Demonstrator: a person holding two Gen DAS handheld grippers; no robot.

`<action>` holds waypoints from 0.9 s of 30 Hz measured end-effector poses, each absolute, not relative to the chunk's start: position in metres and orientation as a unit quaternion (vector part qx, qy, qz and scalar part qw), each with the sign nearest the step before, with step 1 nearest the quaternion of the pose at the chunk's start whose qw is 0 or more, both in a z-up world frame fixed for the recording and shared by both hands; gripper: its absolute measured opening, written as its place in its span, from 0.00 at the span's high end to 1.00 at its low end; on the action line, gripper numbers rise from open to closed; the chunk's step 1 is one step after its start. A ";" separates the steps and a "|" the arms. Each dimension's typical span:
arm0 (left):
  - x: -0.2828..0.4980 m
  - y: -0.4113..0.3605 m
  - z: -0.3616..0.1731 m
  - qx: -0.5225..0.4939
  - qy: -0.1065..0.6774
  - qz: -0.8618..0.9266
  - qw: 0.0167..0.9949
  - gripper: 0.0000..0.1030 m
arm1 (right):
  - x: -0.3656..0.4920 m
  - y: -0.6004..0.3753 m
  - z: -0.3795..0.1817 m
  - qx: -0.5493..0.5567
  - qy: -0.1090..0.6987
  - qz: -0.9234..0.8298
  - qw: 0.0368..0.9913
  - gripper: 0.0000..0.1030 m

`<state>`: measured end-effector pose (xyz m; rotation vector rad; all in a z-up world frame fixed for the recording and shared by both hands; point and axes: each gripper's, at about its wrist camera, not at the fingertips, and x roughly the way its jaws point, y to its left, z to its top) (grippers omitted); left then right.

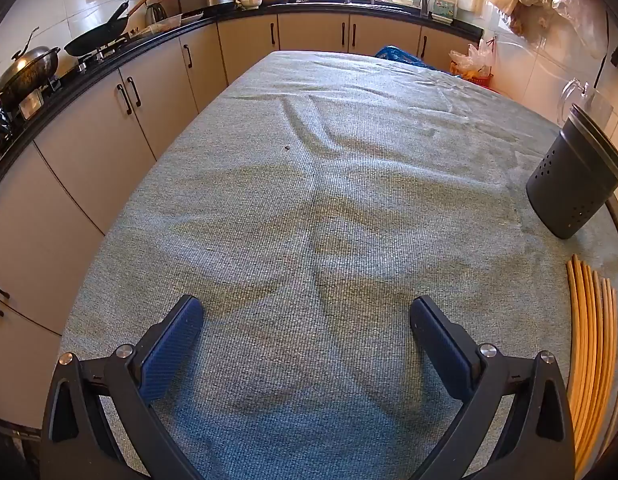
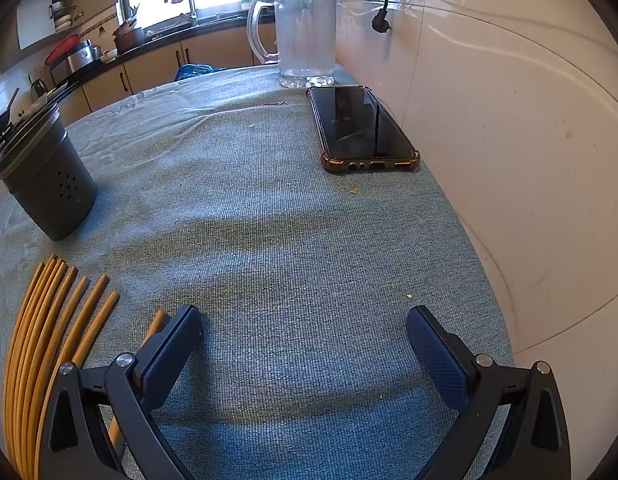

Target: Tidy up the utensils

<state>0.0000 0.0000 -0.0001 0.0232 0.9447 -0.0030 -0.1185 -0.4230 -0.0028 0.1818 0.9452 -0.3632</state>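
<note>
Several wooden chopsticks (image 1: 591, 344) lie side by side on the grey-green tablecloth (image 1: 309, 184) at the right edge of the left wrist view; the same chopsticks (image 2: 49, 320) fan out at the lower left of the right wrist view. A dark perforated utensil holder (image 1: 573, 184) stands upright beyond them, also seen as the holder (image 2: 45, 184) at the left. My left gripper (image 1: 307, 312) hangs open over bare cloth, left of the chopsticks. My right gripper (image 2: 303, 322) is open too, with nothing between its fingers; one chopstick runs under its left finger (image 2: 173, 352).
A phone in a brown case (image 2: 363, 128) lies near the tiled wall (image 2: 509, 140), with a clear glass mug (image 2: 305, 36) behind it. Kitchen cabinets (image 1: 109, 128) and a counter with pans (image 1: 97, 36) run along the table's left side.
</note>
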 end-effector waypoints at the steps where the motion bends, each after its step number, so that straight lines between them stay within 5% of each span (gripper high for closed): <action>1: 0.000 0.000 0.000 0.013 0.456 -0.001 0.890 0.00 | -0.118 -0.423 -0.003 0.086 0.452 -0.174 0.870 0.00; 14: -0.054 -0.002 0.050 0.016 0.399 0.018 0.917 0.00 | -0.144 -0.415 0.004 0.103 0.463 -0.193 0.859 0.01; 27: -0.165 -0.041 0.142 0.032 0.275 -0.020 0.961 0.00 | -0.255 -0.353 0.095 0.115 0.294 -0.227 0.921 0.00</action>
